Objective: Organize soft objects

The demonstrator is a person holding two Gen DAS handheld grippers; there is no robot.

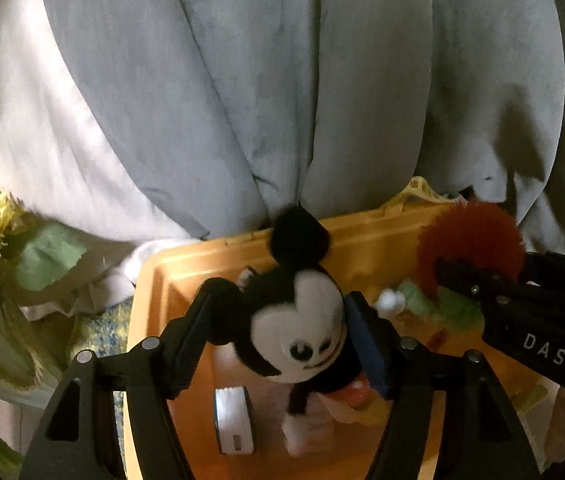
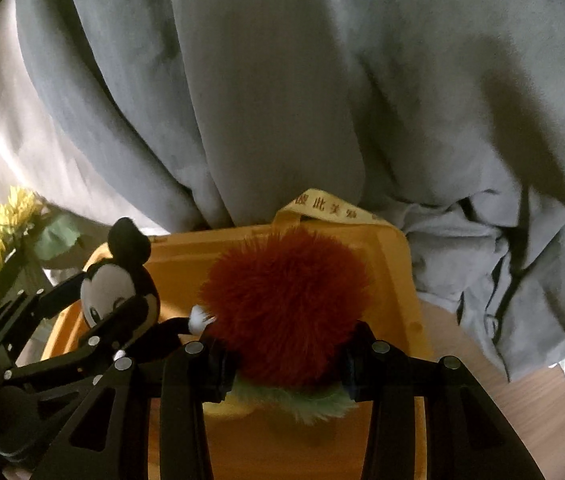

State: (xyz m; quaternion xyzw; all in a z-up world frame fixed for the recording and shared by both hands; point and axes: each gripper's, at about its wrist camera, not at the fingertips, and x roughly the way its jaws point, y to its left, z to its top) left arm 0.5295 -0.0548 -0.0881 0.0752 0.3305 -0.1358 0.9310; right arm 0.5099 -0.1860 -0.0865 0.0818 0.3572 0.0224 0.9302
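While both toys hang over the orange bin (image 1: 170, 280), lower each well inside its walls before you let go, so neither snags the rim or the yellow strap (image 2: 322, 208) at the far edge. Your right hand-held gripper (image 2: 286, 364) is clamped on the red fuzzy plush (image 2: 286, 300), a shaggy ball with a pale green fringe beneath. Your left hand-held gripper (image 1: 282, 336) squeezes the mouse plush (image 1: 302, 332) by the head: black ears, white face, limbs dangling limp into the bin.
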